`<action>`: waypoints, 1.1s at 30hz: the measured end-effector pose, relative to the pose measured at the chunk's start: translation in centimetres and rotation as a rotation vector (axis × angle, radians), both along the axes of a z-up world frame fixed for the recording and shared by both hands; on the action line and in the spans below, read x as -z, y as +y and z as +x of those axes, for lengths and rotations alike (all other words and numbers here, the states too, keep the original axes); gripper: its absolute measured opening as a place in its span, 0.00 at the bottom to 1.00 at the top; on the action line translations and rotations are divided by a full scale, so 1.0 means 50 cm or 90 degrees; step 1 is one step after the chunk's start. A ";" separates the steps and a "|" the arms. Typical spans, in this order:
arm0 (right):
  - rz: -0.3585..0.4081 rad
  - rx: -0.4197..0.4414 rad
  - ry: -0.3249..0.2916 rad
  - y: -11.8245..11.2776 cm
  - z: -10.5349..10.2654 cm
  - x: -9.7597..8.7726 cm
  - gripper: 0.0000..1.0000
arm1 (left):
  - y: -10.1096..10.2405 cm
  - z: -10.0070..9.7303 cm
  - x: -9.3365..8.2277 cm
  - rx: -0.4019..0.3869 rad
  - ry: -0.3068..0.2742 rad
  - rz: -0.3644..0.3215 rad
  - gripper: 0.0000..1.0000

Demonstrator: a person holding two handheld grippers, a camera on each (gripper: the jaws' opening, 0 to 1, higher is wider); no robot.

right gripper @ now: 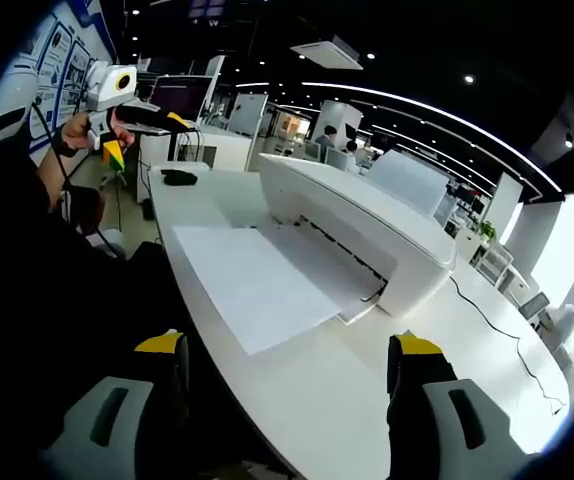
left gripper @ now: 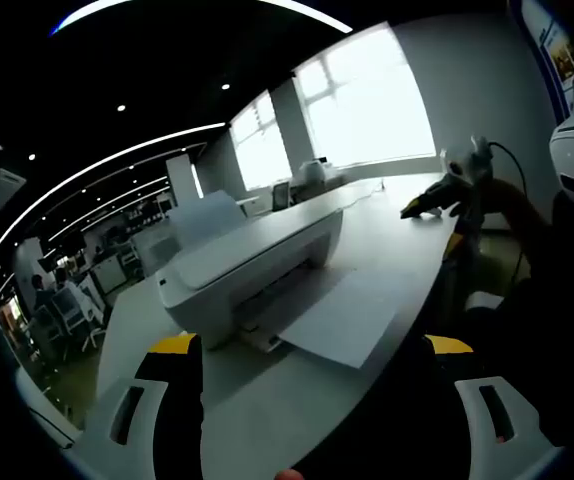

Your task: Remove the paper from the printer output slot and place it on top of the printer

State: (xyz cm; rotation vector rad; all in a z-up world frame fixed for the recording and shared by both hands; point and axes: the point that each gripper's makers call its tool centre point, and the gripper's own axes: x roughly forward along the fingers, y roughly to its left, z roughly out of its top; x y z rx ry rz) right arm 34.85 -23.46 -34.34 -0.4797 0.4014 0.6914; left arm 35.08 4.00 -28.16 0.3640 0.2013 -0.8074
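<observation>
Long white table (right gripper: 307,390) with white printer (right gripper: 367,215), black mouse (right gripper: 179,178)

The left gripper view looks from off the edge of the long white desk (left gripper: 387,240), facing the front and one end of the white box-shaped inkjet printer (left gripper: 247,265), with bright windows behind it. The right gripper view looks from the same edge of the desk (right gripper: 327,390) but farther toward the printer's (right gripper: 367,225) other end, facing a dim office with ceiling light strips. Both sit a short way back, slightly above desk height. They share the printer, the white paper sheet (left gripper: 352,320) (right gripper: 252,285) lying out from its front, and the desk.
</observation>
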 end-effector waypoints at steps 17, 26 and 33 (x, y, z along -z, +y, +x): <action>0.001 -0.006 0.003 0.007 0.000 0.002 0.77 | -0.002 0.001 0.000 0.001 0.000 0.000 0.92; 0.000 -0.006 0.002 0.008 0.001 0.002 0.77 | -0.003 0.000 -0.001 0.001 0.000 0.001 0.92; -0.001 -0.011 0.006 0.013 0.000 0.007 0.77 | -0.002 0.001 0.000 0.001 0.000 0.000 0.92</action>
